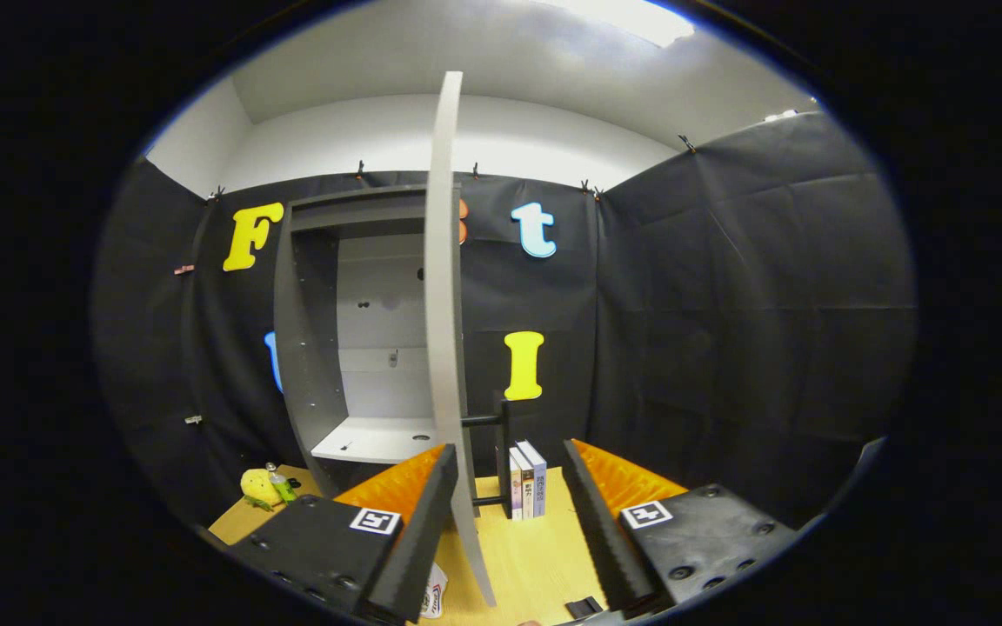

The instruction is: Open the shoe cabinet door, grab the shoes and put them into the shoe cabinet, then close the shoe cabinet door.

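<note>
A black cloth wall closes off the booth behind a pale wooden table point(518, 556), and on that table stands the grey shoe cabinet point(327, 348), which serves here as the landmark. Its door point(444, 304) is swung out, seen nearly edge-on, and the shelf inside the cabinet looks bare. The gripper point(510, 504) has its fingers spread wide apart, clamped on nothing; the door's edge runs down between them, close to the left finger point(418, 530), and whether that finger touches the door cannot be told. To the right of the cabinet, just past the door, a few books point(527, 481) stand upright beside a black stand point(501, 452). To the left of the cabinet, low on the table, lie a yellow plush toy point(257, 489) and a small bottle point(279, 482). The opening step looks done or almost done, with the shoes yet to be fetched. The risk from here, as I judge it, is the door itself: pulling the gripper away sideways could catch the door's edge on a finger and swing it back toward shut, or jolt the light cabinet on the table. A wide sweep to the right of the cabinet might also topple the books.
</note>
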Demonstrator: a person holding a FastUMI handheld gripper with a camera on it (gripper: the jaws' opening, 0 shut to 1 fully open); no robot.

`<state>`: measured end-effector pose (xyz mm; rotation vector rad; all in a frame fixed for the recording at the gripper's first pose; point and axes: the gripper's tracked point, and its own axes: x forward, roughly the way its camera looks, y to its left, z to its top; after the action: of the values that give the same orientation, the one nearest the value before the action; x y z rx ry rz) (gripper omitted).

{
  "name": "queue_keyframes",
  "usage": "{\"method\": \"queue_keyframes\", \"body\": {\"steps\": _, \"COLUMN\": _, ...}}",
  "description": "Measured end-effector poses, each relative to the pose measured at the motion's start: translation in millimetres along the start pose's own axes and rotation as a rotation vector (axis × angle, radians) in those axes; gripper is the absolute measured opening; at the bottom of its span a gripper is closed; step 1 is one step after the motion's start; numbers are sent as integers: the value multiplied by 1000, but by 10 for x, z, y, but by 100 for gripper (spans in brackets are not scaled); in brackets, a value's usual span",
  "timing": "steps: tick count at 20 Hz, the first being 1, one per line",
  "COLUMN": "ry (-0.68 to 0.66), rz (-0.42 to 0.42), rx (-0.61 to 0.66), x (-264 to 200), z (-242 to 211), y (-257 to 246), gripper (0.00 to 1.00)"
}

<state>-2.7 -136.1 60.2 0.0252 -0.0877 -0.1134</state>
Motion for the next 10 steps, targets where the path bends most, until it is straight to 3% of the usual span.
{"method": "queue_keyframes", "body": {"steps": 2, "ry": -9, "rz": 25, "rx": -16, "x": -75, "z": 57, "y": 212, "gripper": 99}}
{"method": "queue_keyframes", "body": {"steps": 10, "ry": -54, "rz": 110, "rx": -13, "x": -204, "z": 214, "y": 924, "gripper": 98}}
